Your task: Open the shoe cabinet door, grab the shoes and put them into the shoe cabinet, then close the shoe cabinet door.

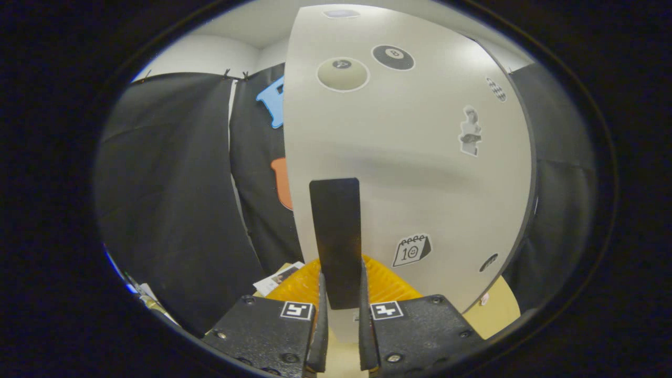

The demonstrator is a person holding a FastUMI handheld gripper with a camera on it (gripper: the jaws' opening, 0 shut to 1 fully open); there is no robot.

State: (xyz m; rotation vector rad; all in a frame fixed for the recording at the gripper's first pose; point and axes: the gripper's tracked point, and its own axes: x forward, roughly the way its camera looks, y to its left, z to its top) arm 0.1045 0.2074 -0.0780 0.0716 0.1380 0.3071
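Right in front of you stands the shoe cabinet door (409,157), a pale, smooth panel with a dark edge, dotted with stickers: two billiard balls near its top, a small figure toward one side, a calendar low down. A dark, flat, upright handle (336,231) is fixed to it near the lower middle. You can see the handle's lower end sitting between the fingers of your gripper (341,310), which press on it from both sides.
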